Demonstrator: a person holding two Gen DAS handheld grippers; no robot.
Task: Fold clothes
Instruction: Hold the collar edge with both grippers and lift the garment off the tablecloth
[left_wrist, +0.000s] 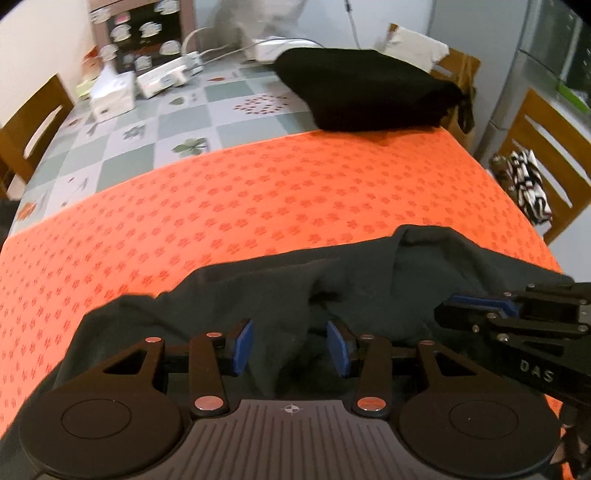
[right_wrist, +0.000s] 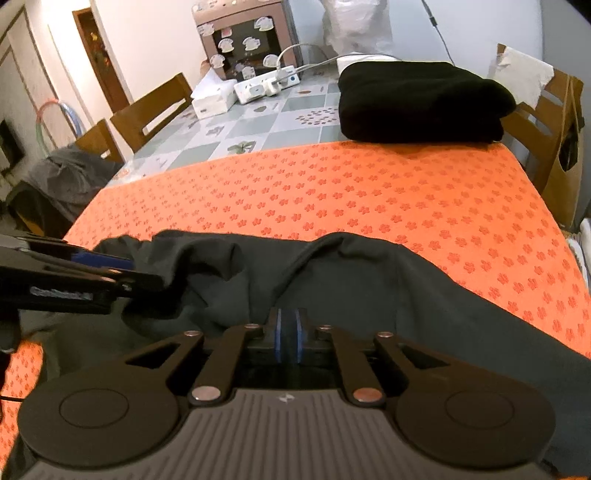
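Note:
A crumpled dark grey-green garment (left_wrist: 295, 280) lies at the near edge of the orange mat (left_wrist: 258, 206). My left gripper (left_wrist: 291, 347) hovers over its left part, open, with a ridge of cloth between the blue pads but not clamped. In the right wrist view the right gripper (right_wrist: 288, 339) has its pads pressed together on a fold of the garment (right_wrist: 369, 280), which rises up to them. The right gripper (left_wrist: 476, 308) reaches in from the right in the left wrist view. The left gripper (right_wrist: 122, 271) enters from the left in the right wrist view.
A folded black garment (right_wrist: 421, 103) lies at the mat's far right corner. Behind it the checked tablecloth (right_wrist: 236, 129) carries white boxes (right_wrist: 214, 98), a power strip (right_wrist: 266, 83) with cables and a decorated box. Wooden chairs (right_wrist: 155, 107) stand around; a chair holds grey clothes (right_wrist: 66, 173).

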